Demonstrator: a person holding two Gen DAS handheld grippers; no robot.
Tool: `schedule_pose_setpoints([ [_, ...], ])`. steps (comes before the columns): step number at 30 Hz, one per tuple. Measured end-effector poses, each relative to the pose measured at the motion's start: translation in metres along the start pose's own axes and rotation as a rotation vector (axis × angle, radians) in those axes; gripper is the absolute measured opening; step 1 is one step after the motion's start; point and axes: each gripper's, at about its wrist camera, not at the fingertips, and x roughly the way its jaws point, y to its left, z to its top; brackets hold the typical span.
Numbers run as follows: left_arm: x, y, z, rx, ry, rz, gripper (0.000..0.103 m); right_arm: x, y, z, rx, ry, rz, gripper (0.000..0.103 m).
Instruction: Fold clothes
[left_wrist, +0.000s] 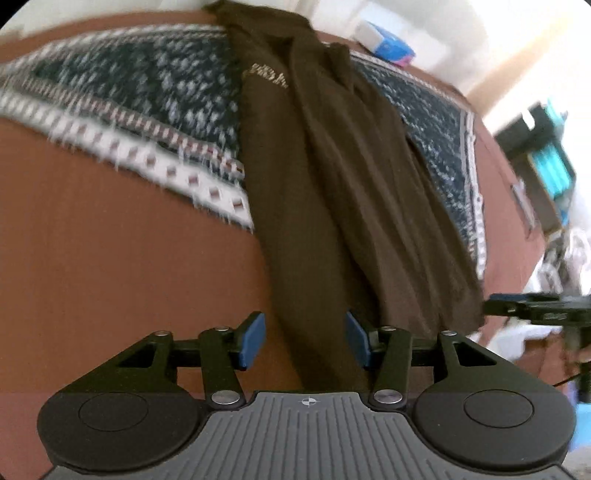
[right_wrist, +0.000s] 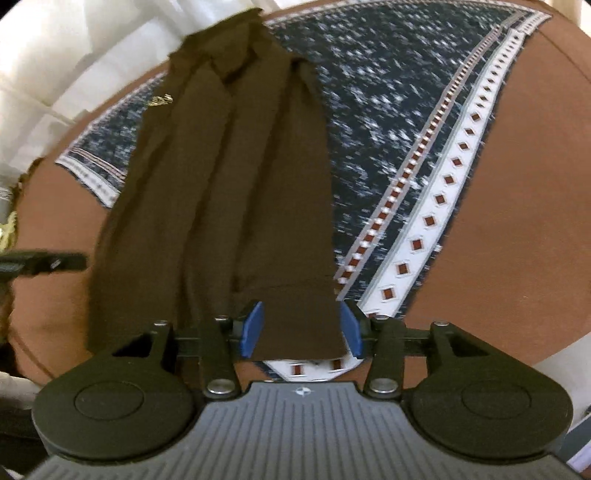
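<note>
A dark brown garment (left_wrist: 325, 184) with a small pale print lies folded into a long narrow strip, running away from me across a patterned cloth (left_wrist: 147, 81). My left gripper (left_wrist: 306, 341) hovers open over the strip's near end, and its blue pads (left_wrist: 255, 339) do not touch the fabric. In the right wrist view the same garment (right_wrist: 240, 184) stretches ahead. My right gripper (right_wrist: 301, 330) is open, its pads (right_wrist: 351, 328) standing either side of the hem without pressing it. Each gripper shows at the edge of the other's view, the right gripper (left_wrist: 535, 312) and the left gripper (right_wrist: 44, 262).
The navy-and-white patterned cloth (right_wrist: 388, 129) with a diamond border lies on a brown surface (left_wrist: 110, 277). A blue and white packet (left_wrist: 384, 40) sits beyond the far edge. A dark shelf with teal items (left_wrist: 550, 162) stands at the right. White fabric (right_wrist: 55, 55) lies at the far left.
</note>
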Motion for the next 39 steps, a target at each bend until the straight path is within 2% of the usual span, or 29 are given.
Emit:
schedule_pose_setpoints([
  [2,0.000,-0.004,-0.011,-0.035,-0.018,0.021,0.072,0.004,-0.004,0.000,-0.017,-0.002,0.003,0.051],
  [8,0.013,-0.021,-0.019,-0.079,-0.025,0.090,0.072,0.024,-0.019,0.000,-0.046,0.056,0.088,0.050],
  [10,0.015,-0.027,-0.021,-0.077,-0.024,0.101,0.071,0.027,-0.020,0.001,-0.056,0.081,0.124,0.028],
  [11,0.016,-0.029,-0.022,-0.074,-0.024,0.103,0.066,0.026,-0.020,0.001,-0.056,0.092,0.147,0.003],
  [12,0.017,-0.032,-0.024,-0.069,-0.023,0.103,0.062,0.025,-0.021,0.002,-0.056,0.101,0.170,0.004],
  [14,0.019,-0.035,-0.026,-0.060,-0.030,0.135,0.027,0.015,-0.024,0.002,-0.052,0.097,0.217,0.004],
  [15,0.019,-0.037,-0.026,-0.059,-0.033,0.141,0.023,0.009,-0.027,0.002,-0.044,0.098,0.244,0.004],
  [16,0.018,-0.037,-0.026,-0.061,-0.035,0.135,0.014,0.005,-0.031,0.002,-0.030,0.103,0.270,0.004],
  [17,0.016,-0.038,-0.026,-0.061,-0.037,0.127,0.008,0.002,-0.034,0.002,-0.030,0.104,0.278,0.003],
  [20,0.011,-0.043,-0.028,-0.049,-0.036,0.103,0.005,-0.006,-0.041,0.003,-0.032,0.111,0.298,0.003],
  [24,0.012,-0.045,-0.034,-0.041,-0.018,0.115,0.004,0.002,-0.045,0.003,-0.052,0.126,0.259,0.003],
  [31,0.018,-0.036,-0.045,-0.095,-0.022,0.127,0.004,0.022,-0.048,-0.001,-0.072,0.167,0.228,0.003],
  [33,0.018,-0.035,-0.046,-0.099,-0.032,0.123,0.008,0.026,-0.047,-0.001,-0.079,0.176,0.221,0.004],
  [34,0.015,-0.035,-0.047,-0.099,-0.040,0.115,0.030,0.028,-0.047,0.000,-0.086,0.179,0.220,0.004],
  [35,0.011,-0.034,-0.048,-0.106,-0.053,0.113,0.043,0.027,-0.046,0.001,-0.097,0.175,0.224,0.007],
  [36,0.005,-0.034,-0.050,-0.113,-0.070,0.115,0.050,0.025,-0.045,0.002,-0.108,0.169,0.228,0.009],
  [37,-0.001,-0.033,-0.053,-0.115,-0.086,0.113,0.060,0.021,-0.044,0.003,-0.118,0.151,0.230,0.010],
  [38,-0.005,-0.032,-0.056,-0.118,-0.096,0.108,0.065,0.017,-0.044,0.004,-0.127,0.133,0.234,0.019],
  [39,-0.007,-0.032,-0.058,-0.125,-0.098,0.102,0.065,0.012,-0.045,0.005,-0.125,0.113,0.247,0.031],
])
